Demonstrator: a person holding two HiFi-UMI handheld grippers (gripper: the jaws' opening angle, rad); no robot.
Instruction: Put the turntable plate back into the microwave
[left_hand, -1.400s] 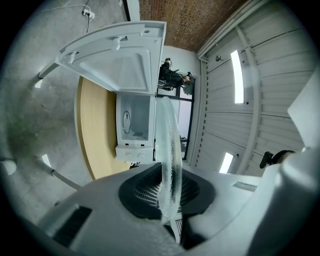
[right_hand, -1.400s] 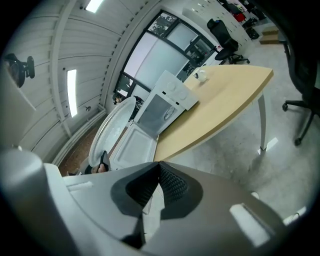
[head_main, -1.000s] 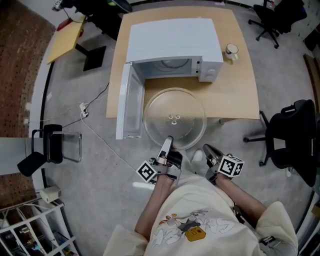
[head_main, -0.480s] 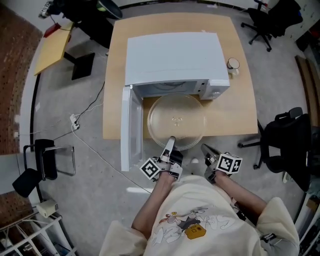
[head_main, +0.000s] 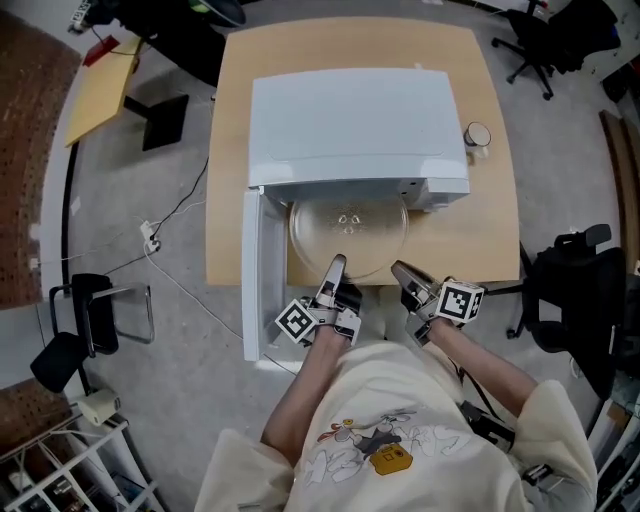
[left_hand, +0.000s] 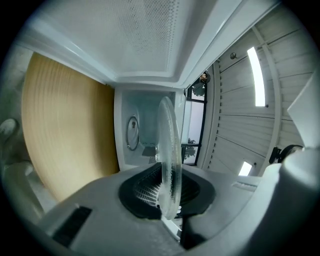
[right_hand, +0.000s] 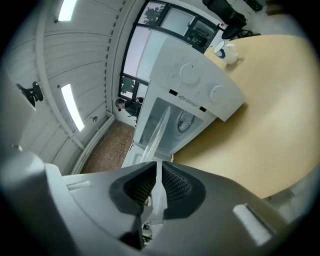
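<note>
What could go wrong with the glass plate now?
1. The plate is only partway inside the microwave, pinched at its edge by the left gripper. The right gripper is opening its jaws around that edge, so the plate could tip or slip.
2. It might bump the microwave's opening and chip.

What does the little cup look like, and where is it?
Find the light wooden table with the big white microwave on it. Beside the microwave's knob side, close to the table's edge, stands the cup. It is the only small round thing on the tabletop, white and tiny next to the boxy microwave.
</note>
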